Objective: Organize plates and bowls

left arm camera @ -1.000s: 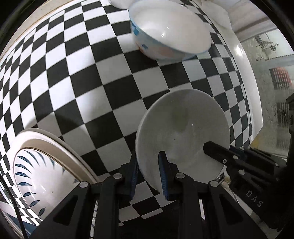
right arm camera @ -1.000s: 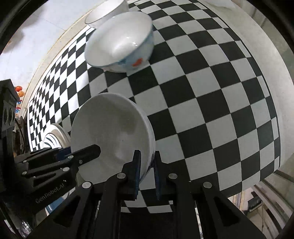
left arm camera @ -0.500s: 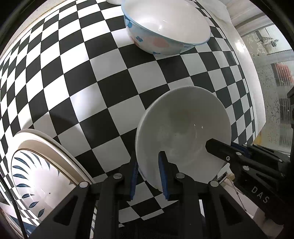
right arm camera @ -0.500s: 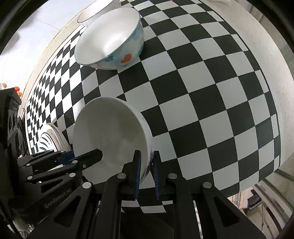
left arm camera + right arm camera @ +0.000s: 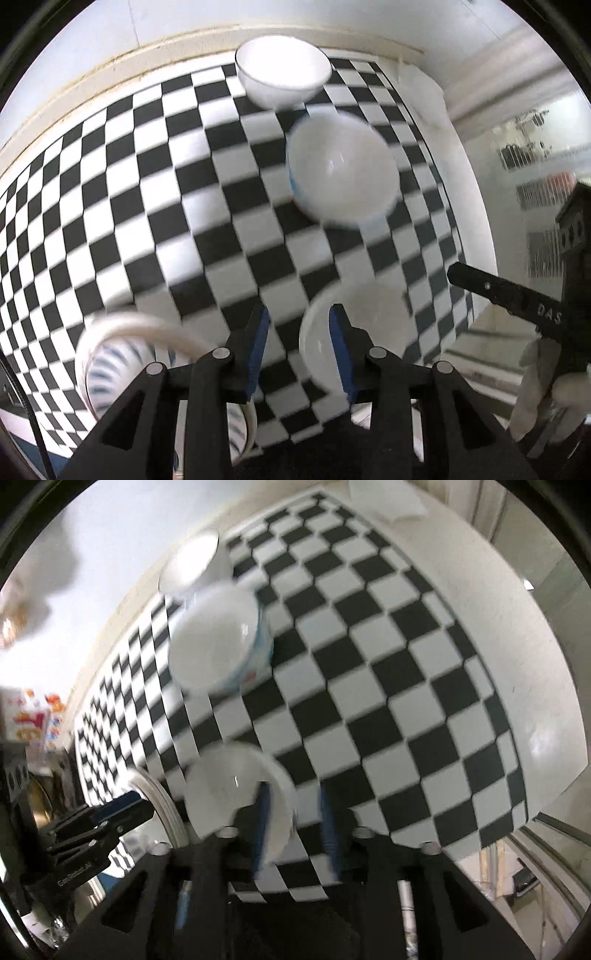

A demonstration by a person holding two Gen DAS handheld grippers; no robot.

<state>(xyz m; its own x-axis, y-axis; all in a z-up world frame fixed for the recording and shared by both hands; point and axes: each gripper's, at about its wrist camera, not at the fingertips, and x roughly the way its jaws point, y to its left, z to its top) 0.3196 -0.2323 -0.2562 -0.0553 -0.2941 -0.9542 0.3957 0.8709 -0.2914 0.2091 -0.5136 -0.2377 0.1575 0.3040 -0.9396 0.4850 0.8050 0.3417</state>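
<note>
Both fingers [image 5: 258, 339] just parted; white bowl [image 5: 369, 325] rim sits loose between.

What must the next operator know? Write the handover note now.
Left hand-held gripper: open, jaws have just been opening; the plain white bowl has its rim between them, unpressed.
Right hand-held gripper: open, jaws likewise just opening around the opposite rim.
Things: the plain bowl appears to sit on the checkered cloth near its front edge. The blue-trimmed bowl stands behind it, another white bowl by the wall, and the blue-patterned plate to the left.
Done: the plain bowl appears set down.
Left: the three bowls stand apart, unstacked; the plate is probably still to be sorted.
</note>
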